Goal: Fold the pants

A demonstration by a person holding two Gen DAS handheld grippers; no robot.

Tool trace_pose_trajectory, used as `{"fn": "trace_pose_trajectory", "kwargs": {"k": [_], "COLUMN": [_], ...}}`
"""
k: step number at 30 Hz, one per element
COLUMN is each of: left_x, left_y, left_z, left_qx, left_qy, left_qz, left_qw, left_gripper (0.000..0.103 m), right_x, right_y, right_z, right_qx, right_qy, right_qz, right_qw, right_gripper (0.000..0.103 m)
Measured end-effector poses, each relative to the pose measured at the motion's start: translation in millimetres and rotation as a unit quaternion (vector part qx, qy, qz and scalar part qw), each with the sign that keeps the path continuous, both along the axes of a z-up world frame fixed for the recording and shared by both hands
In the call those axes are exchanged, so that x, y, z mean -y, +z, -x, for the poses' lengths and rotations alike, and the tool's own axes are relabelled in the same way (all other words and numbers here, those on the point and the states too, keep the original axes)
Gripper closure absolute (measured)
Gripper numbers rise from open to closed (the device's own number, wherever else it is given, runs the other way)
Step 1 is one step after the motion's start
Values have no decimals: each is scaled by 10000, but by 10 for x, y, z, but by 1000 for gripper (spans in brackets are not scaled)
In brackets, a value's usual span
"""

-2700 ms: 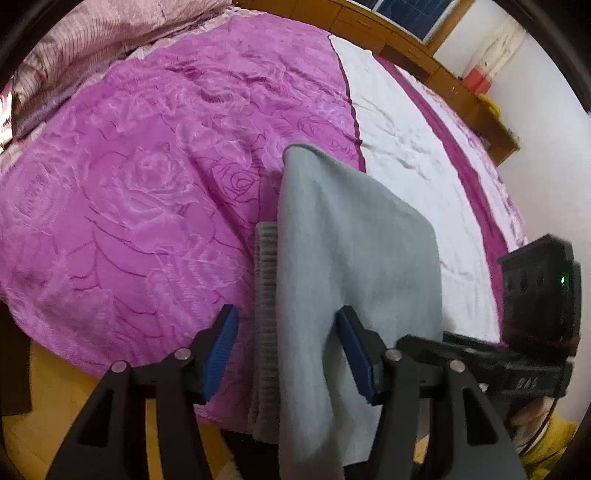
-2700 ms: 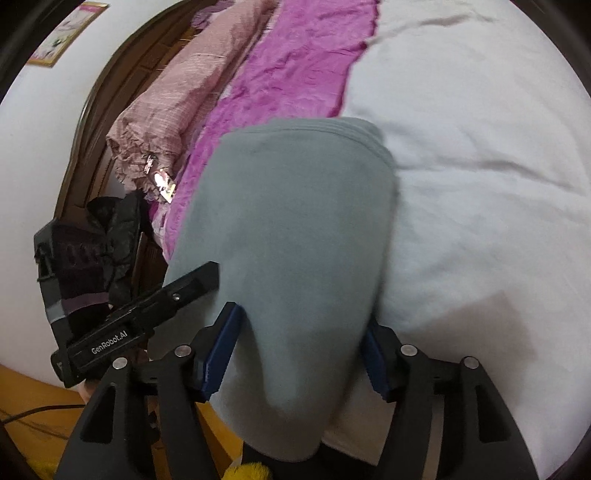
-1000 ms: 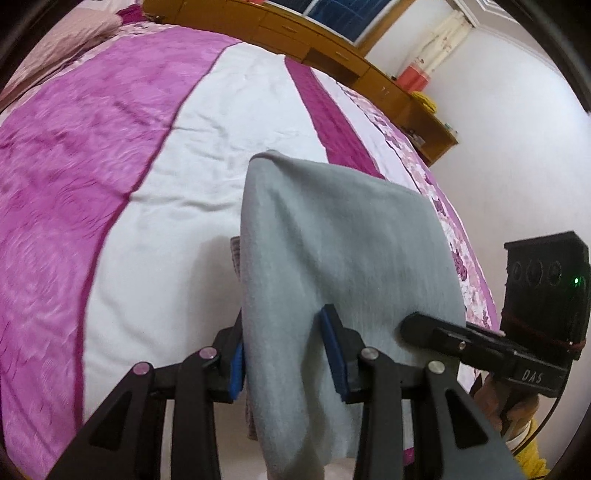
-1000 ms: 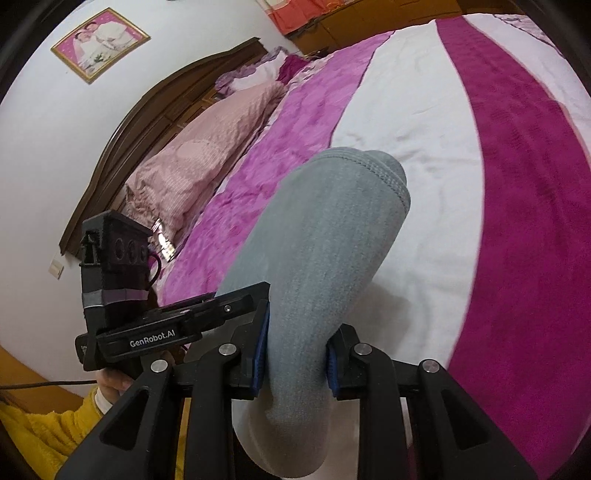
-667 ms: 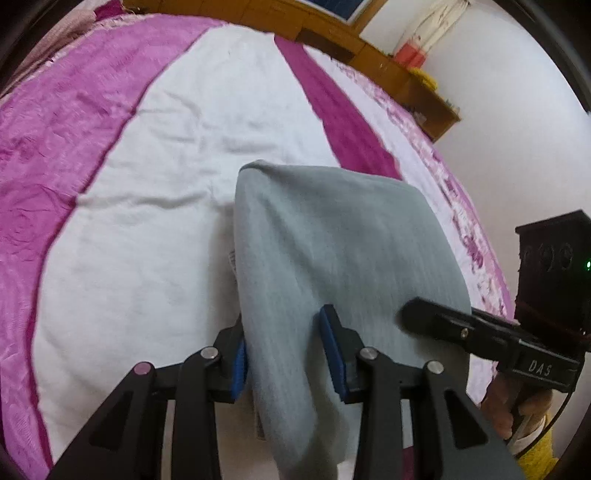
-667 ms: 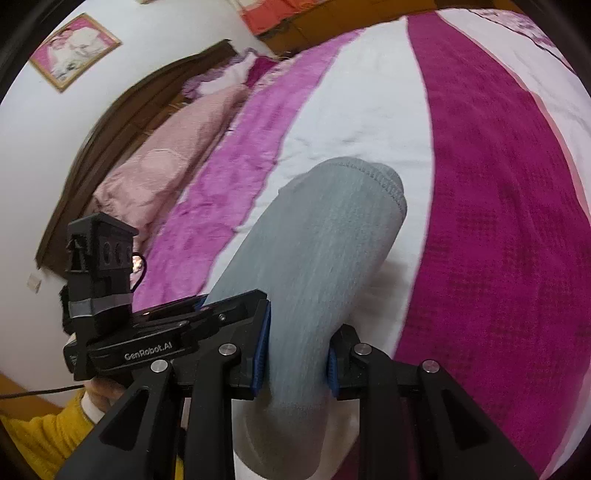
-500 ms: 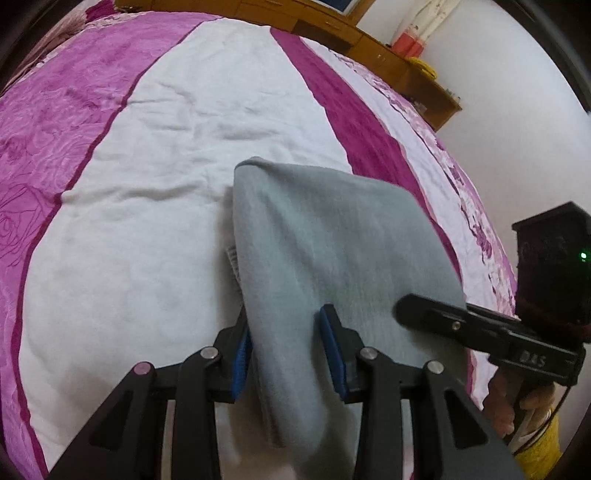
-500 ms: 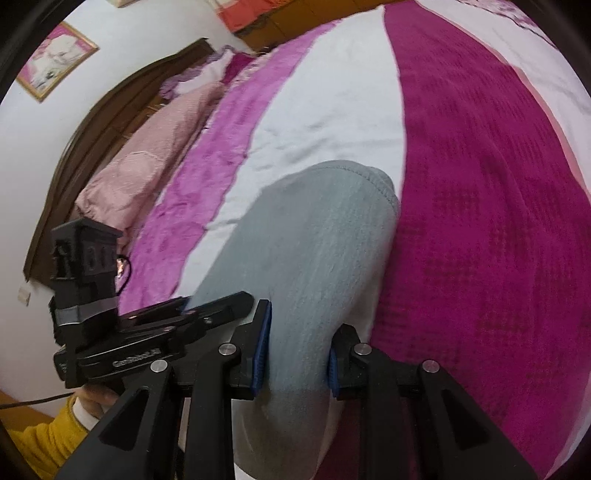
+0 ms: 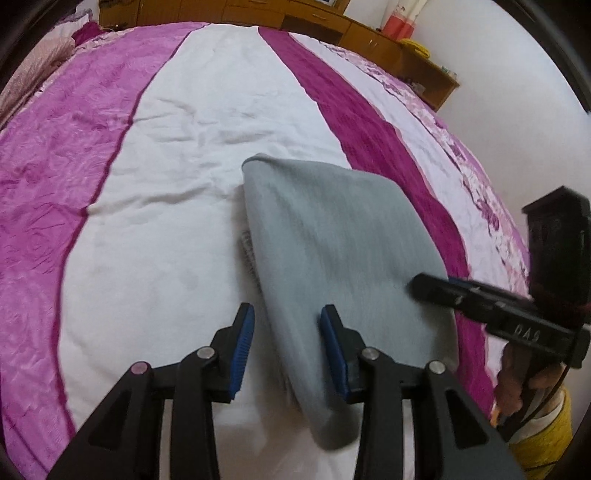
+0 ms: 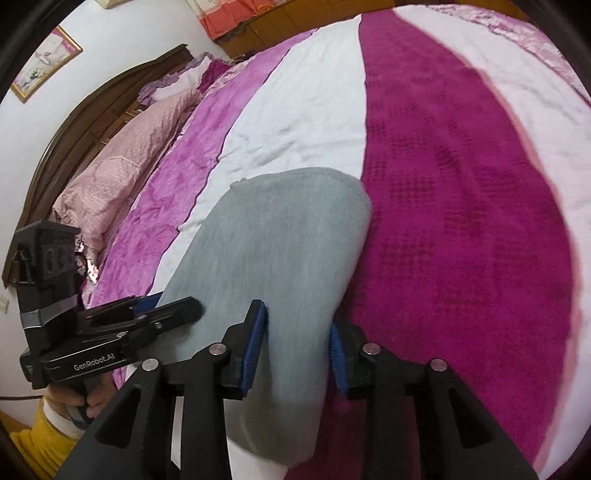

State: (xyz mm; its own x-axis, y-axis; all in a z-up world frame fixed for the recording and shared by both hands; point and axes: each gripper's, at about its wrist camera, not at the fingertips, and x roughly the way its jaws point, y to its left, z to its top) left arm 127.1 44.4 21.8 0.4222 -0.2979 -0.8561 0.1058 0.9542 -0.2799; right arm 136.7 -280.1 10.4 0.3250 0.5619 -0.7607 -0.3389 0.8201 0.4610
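The folded grey pants (image 9: 332,243) lie on the bed across the white and dark magenta stripes. My left gripper (image 9: 288,339) stands open around the pants' near left edge, and a gap shows beside its left pad. The pants also show in the right wrist view (image 10: 273,258). My right gripper (image 10: 297,343) stands open around their near right edge, its jaws wider than before. Each gripper shows in the other's view, the right one (image 9: 491,314) and the left one (image 10: 110,332).
The bed cover (image 9: 147,221) has pink, white and dark magenta stripes. A pink pillow (image 10: 122,162) and dark wooden headboard (image 10: 74,122) are at the far left. A wooden cabinet (image 9: 369,29) runs along the far wall.
The pants came down from being held above the bed onto the cover. Both grippers' jaws widened and let go of the cloth.
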Motion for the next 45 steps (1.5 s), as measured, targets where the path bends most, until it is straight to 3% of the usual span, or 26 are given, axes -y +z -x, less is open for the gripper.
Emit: {"fn": "trace_pose_trajectory", "kwargs": {"k": [6, 12, 15, 20, 31, 33, 35, 38, 45], "left_x": [-40, 9, -8, -137, -41, 0, 43, 110, 240], "left_y": [27, -83, -143, -221, -56, -33, -20, -27, -110], "left_z": [235, 313, 336, 346, 469, 534, 611, 714, 905], "left_qx": [45, 175, 269, 283, 220, 229, 257, 258, 261], "left_qy": [41, 26, 47, 223, 314, 276, 277, 268, 331], "left_qz": [-205, -671, -684, -548, -676, -699, -715, -736, -953], "left_qw": [9998, 9976, 9973, 9978, 9970, 9969, 9967, 9966, 9946], "left_gripper": [61, 54, 51, 34, 29, 20, 12, 9, 6], "right_x": [183, 203, 152, 109, 145, 126, 107, 89, 105], "right_y": [133, 15, -102, -196, -66, -23, 15, 44, -2], "right_z": [283, 461, 479, 470, 633, 713, 792, 907, 1146], "right_qx": [55, -77, -124, -80, -56, 27, 119, 227, 388], "right_qy": [-229, -304, -362, -401, -548, -526, -524, -533, -713], "right_qz": [115, 316, 486, 578, 618, 696, 776, 862, 1232], "right_qw": [9997, 9990, 9981, 9975, 9966, 9962, 9955, 9946, 9891], "right_gripper": [77, 77, 77, 77, 73, 69, 50, 27, 25]}}
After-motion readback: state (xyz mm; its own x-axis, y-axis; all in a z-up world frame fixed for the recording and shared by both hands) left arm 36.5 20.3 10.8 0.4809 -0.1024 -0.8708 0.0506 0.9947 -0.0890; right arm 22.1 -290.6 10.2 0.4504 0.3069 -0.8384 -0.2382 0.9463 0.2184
